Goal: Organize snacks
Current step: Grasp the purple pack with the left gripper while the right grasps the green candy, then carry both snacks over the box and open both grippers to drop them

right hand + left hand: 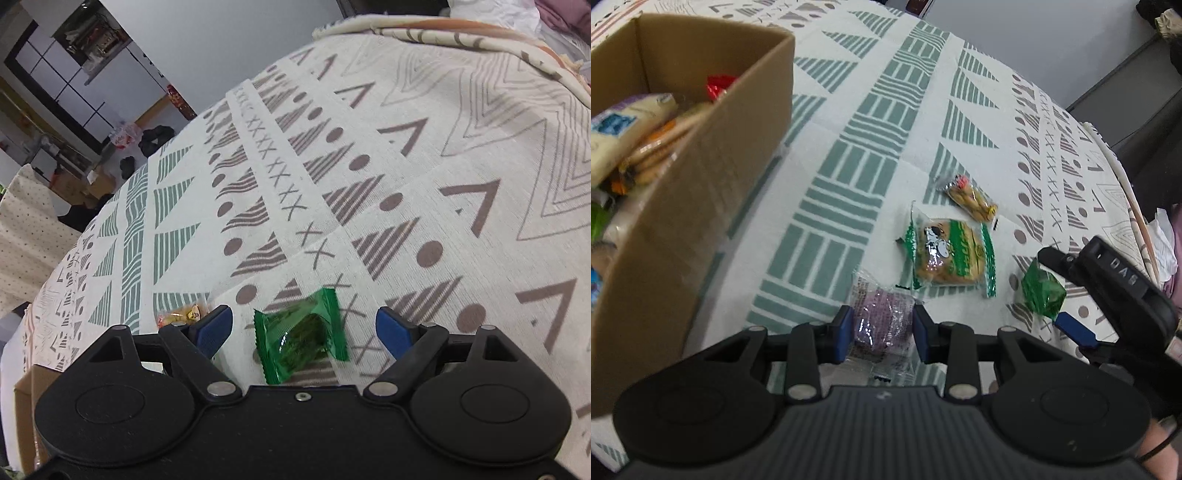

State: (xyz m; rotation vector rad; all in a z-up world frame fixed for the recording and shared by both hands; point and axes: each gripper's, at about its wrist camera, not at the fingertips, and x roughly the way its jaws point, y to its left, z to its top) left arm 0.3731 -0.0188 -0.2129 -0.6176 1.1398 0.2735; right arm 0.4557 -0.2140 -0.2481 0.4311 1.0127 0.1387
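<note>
My left gripper point(882, 330) is shut on a purple snack in a clear wrapper point(877, 325), which lies on the patterned tablecloth point(849, 122). Beyond it rest a green-wrapped cookie pack point(947, 254) and a small orange snack packet point(971, 197). A green foil candy point(301, 330) sits between the blue pads of my right gripper point(304, 328), which stands open around it without touching. That same green candy point(1043, 293) and the right gripper point(1071, 306) show at the right in the left wrist view. A cardboard box point(713, 177) holding several snacks stands at the left.
The tablecloth point(406, 166) stretches bare far ahead of the right gripper. An orange packet point(181, 314) peeks out beside its left finger. A box corner point(26, 398) shows at lower left. Room clutter and shelving lie beyond the table's far edge.
</note>
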